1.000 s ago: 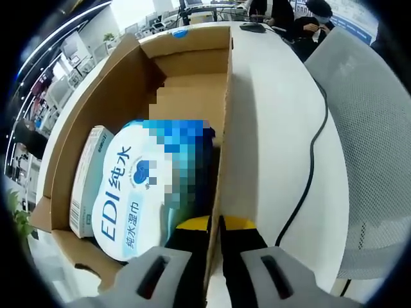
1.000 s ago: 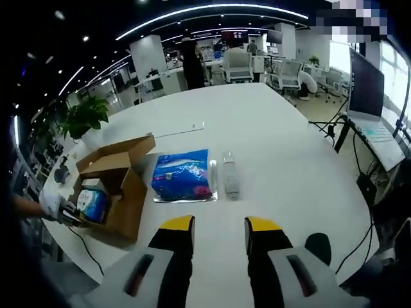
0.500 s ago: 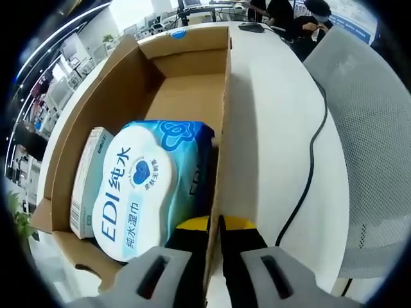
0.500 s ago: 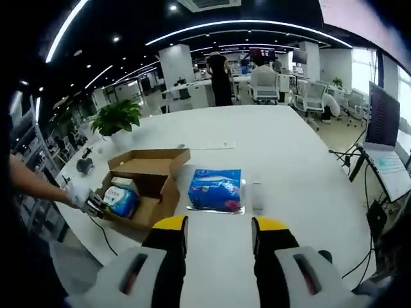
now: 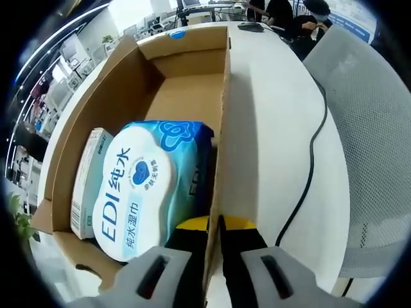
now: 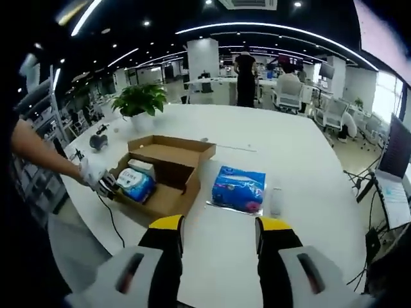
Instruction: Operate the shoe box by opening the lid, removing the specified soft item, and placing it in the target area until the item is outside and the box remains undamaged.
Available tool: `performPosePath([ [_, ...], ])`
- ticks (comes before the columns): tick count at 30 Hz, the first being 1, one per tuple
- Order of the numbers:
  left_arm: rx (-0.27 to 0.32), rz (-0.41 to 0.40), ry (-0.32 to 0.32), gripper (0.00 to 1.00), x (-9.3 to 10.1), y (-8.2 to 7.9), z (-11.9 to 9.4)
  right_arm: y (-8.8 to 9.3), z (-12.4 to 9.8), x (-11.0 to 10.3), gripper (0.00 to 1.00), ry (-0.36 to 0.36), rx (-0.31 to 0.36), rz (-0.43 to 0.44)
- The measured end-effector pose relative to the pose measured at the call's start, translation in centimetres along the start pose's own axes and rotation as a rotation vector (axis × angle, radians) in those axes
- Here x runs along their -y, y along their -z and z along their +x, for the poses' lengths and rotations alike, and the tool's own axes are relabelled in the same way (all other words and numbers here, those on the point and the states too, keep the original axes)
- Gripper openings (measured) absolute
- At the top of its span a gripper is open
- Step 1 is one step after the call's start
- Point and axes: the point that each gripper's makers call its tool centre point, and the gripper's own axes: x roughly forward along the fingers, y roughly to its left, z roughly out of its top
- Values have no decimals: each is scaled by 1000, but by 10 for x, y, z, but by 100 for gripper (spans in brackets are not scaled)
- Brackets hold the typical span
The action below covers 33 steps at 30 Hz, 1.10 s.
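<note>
The left gripper [image 5: 214, 226] is clamped on the near wall of the open box [image 5: 186, 86]. Inside the box lies the wipes pack [image 5: 144, 186], beside a small carton [image 5: 87, 179]. The right gripper [image 6: 220, 226] hovers, jaws apart, over the bench [image 6: 308, 167], with a blue pack [image 6: 239, 188] right of the box.

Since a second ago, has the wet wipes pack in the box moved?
No. In the left gripper view the wet wipes pack lies against the same cardboard box wall, beside the small carton, as before.
</note>
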Motion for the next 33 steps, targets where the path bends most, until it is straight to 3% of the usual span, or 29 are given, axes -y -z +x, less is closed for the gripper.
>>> performPosePath([
  [5, 0, -3, 1, 4, 0, 0, 0, -2, 8, -15, 43, -29, -33, -90],
  [16, 3, 10, -2, 4, 0, 1, 1, -9, 20, -27, 42, -49, -36, -134],
  [19, 6, 20, -2, 4, 0, 1, 1, -3, 27, -42, 41, -65, -50, -89],
  [21, 5, 18, 0, 4, 0, 1, 1, 4, 30, -59, 42, -111, -72, -112],
  [27, 5, 13, -2, 4, 0, 0, 1, 2, 36, -90, 46, -143, -30, -158],
  [33, 5, 11, -2, 4, 0, 0, 1, -15, 41, -99, 43, -149, -7, -257],
])
